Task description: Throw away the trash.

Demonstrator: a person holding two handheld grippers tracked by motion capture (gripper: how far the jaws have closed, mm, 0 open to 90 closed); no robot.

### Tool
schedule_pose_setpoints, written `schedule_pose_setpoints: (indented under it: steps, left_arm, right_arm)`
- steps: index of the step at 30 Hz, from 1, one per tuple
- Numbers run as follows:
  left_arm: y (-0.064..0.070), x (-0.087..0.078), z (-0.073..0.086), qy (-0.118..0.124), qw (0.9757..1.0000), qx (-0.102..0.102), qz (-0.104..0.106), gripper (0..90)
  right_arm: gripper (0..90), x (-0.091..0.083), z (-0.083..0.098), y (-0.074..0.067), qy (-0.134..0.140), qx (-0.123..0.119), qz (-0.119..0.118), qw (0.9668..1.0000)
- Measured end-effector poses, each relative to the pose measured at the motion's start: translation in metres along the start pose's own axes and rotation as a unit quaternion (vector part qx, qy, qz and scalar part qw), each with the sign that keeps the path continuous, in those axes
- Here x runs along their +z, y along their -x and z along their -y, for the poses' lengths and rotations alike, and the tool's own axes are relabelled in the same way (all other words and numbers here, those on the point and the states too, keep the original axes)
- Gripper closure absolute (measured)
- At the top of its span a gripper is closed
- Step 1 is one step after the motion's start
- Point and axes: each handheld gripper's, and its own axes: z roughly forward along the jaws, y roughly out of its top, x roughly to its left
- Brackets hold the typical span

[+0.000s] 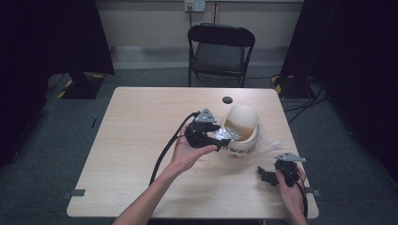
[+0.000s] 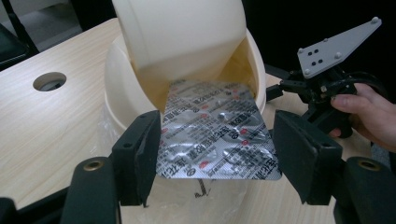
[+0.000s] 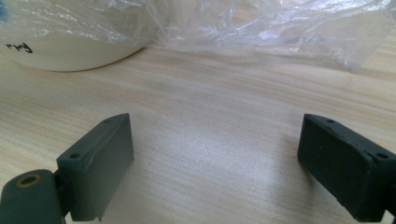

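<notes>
Your left gripper [image 2: 212, 154] seems to pinch the blister pack [image 2: 217, 133] by its side edges, half open, its far end already under the bin [image 2: 187, 60] flap at centre frame; right gripper [image 3: 219, 158] gapes empty.

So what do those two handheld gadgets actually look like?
Each is a black handheld tool. The left gripper and the right gripper both end in two flat, blocky black jaws with small screw holes. A grey three-cornered plate dotted with studs sits on top of each, and a thick black cable trails off. The forearms are bare, without sleeves.
</notes>
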Motion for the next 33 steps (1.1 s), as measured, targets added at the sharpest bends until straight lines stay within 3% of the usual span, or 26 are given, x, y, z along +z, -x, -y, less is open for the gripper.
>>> schedule_pose_setpoints:
  steps: [8, 13, 18, 29, 33]
  left_arm:
    - [-0.002, 0.007, -0.006, -0.002, 1.0000, 0.000, 0.000, 34.9]
    - [-0.001, 0.010, -0.013, 0.004, 1.0000, 0.001, 0.006, 46.5]
    - [-0.002, 0.014, -0.018, 0.005, 0.9999, -0.002, 0.011, 48.8]
    - [-0.005, 0.032, -0.018, -0.012, 0.9998, -0.012, 0.012, 48.4]
    - [-0.004, 0.037, -0.018, -0.019, 0.9998, -0.007, 0.005, 42.3]
  right_arm:
    - [10.0, 0.000, 0.000, 0.000, 0.000, 0.000, 0.000, 1.0000]
    - [10.0, 0.000, 0.000, 0.000, 0.000, 0.000, 0.000, 1.0000]
    - [10.0, 0.000, 0.000, 0.000, 0.000, 0.000, 0.000, 1.0000]
    - [10.0, 0.000, 0.000, 0.000, 0.000, 0.000, 0.000, 1.0000]
    - [10.0, 0.000, 0.000, 0.000, 0.000, 0.000, 0.000, 1.0000]
